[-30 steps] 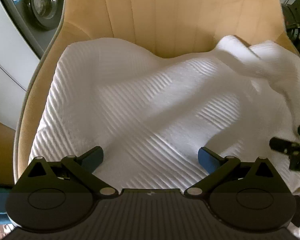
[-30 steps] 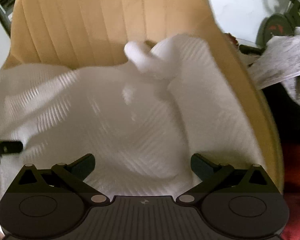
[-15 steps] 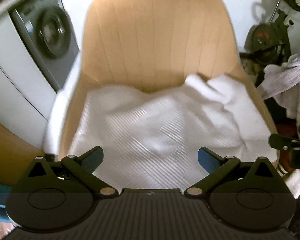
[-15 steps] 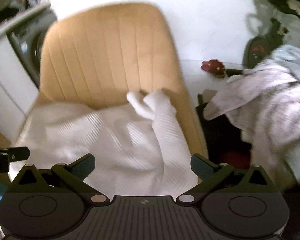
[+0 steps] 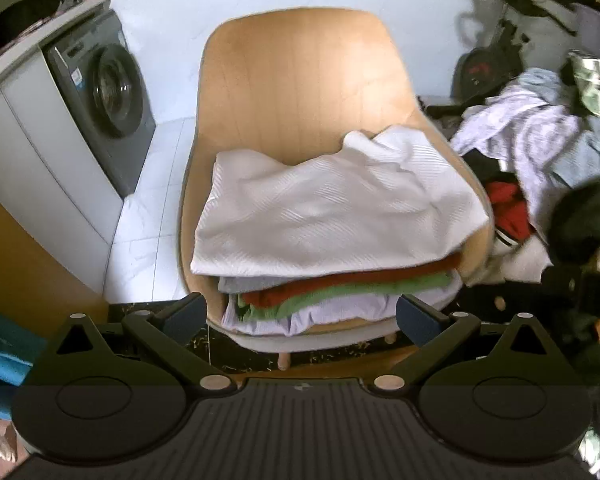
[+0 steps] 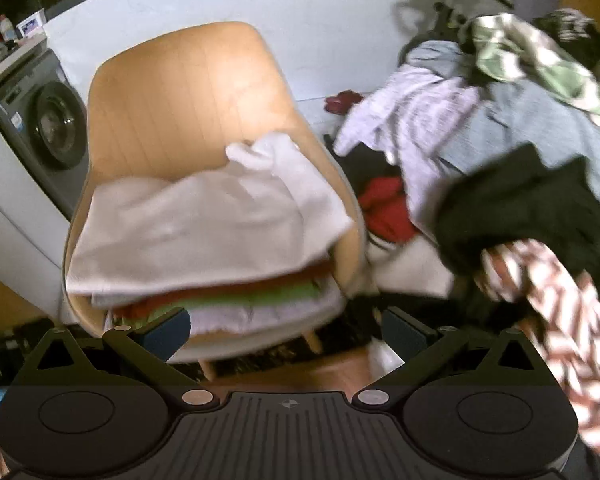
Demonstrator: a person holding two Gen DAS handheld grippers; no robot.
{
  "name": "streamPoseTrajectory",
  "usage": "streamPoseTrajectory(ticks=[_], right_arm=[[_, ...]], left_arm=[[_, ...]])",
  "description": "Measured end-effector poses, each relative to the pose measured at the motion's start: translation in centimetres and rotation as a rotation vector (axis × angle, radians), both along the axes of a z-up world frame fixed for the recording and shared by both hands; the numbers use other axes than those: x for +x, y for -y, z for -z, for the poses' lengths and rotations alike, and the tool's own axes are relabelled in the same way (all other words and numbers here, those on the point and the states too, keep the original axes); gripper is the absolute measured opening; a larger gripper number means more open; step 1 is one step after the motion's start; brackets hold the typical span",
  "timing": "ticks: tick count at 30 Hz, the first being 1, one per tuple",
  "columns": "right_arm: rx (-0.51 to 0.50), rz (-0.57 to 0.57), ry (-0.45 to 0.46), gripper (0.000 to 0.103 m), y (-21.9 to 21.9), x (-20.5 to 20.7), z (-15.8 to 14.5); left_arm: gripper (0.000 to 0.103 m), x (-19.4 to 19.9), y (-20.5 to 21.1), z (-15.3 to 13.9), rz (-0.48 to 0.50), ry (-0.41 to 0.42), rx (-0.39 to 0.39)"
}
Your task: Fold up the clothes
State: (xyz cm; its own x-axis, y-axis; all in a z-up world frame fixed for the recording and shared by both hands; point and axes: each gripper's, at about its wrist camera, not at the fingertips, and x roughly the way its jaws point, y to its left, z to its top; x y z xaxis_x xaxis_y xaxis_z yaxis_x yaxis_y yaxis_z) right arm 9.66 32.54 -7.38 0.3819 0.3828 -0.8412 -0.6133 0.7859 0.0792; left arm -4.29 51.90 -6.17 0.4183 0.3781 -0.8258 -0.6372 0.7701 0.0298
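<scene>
Domestic laundry area in a home.

A front-loading washing machine (image 5: 108, 92) stands built in under a white counter (image 5: 40, 40) along the left, with bottles and small household items on top. The floor is white tile (image 5: 148, 184). A tan shell chair (image 5: 300, 92) carries a stack of folded clothes (image 5: 332, 240). To the right, a loose heap of unsorted garments (image 6: 520, 152) lies spread out, beside what appears to be exercise equipment, partly hidden.

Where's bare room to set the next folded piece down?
Only atop the white towel capping the chair stack, or the tile floor between chair and washer. Right of the chair, the clothes pile crowds everything.
</scene>
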Motion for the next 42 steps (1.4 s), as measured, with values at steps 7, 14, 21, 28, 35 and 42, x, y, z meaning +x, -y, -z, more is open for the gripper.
streamPoseTrajectory(ticks=[7,14,21,28,35,42], right_arm=[[-0.023,0.005,0.057,0.102,5.0,-7.0,-2.3],[-0.004,-0.061,0.085,0.102,7.1,-10.3,-4.1],[-0.024,-0.194,0.117,0.102,8.0,-11.5,-4.8],[0.006,-0.172,0.084,0.102,10.4,-10.0,-5.0],[0.016,-0.165,0.117,0.102,11.6,-9.2,-5.7],[0.022,-0.152,0.122,0.102,11.9,-8.3,-6.0]], left_arm=[[0.103,-5.4,3.6,-2.0,-0.001,0.040,0.009],[0.103,-8.2,6.7,-3.1,-0.022,0.029,-0.005],[0.103,-9.3,9.1,-3.8,-0.106,0.029,-0.016],[0.103,-8.4,11.5,-3.8,-0.097,0.006,-0.031],[0.103,-7.6,13.2,-4.0,-0.062,0.016,-0.045],[0.103,-6.9,13.5,-4.5,-0.050,0.044,-0.037]])
